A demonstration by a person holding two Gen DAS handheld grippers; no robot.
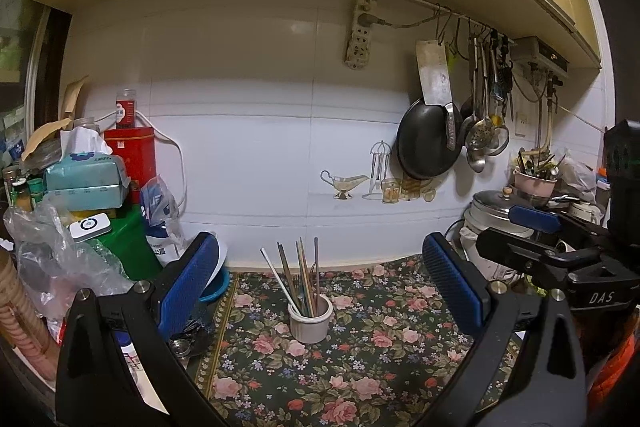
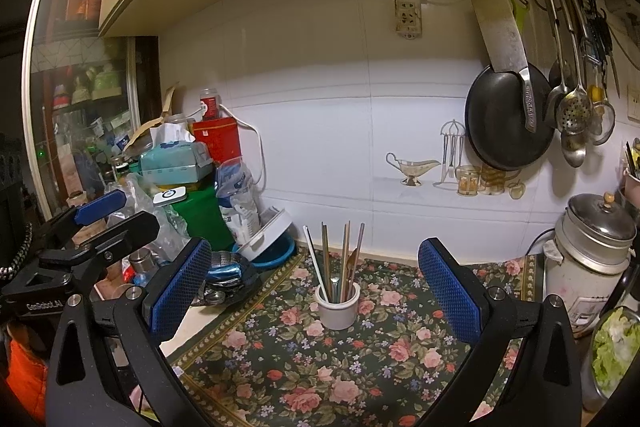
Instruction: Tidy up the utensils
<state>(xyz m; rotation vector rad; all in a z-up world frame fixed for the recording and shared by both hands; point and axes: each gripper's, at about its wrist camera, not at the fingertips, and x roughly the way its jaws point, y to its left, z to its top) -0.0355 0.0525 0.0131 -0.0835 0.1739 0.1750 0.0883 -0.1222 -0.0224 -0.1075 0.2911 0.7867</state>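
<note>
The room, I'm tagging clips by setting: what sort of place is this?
Most likely a home kitchen counter: a pan and ladles hang from a wall rail, a cooker stands at right, and a utensil cup sits on the floral mat.

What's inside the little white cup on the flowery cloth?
The white cup holds chopsticks, a white stick and a spoon. Their lower ends are hidden inside.

The ribbed utensil cup [image 1: 310, 323] looks like matt white ceramic, holding thin metal and wooden chopsticks [image 1: 303, 273]. It stands on a floral cloth mat [image 1: 360, 367], matt and lightly textured. The wall tiles [image 1: 248, 147] are glossy white. The hanging pan [image 1: 426, 143] is matt black; the ladles [image 1: 480, 135] are shiny metal.
</note>
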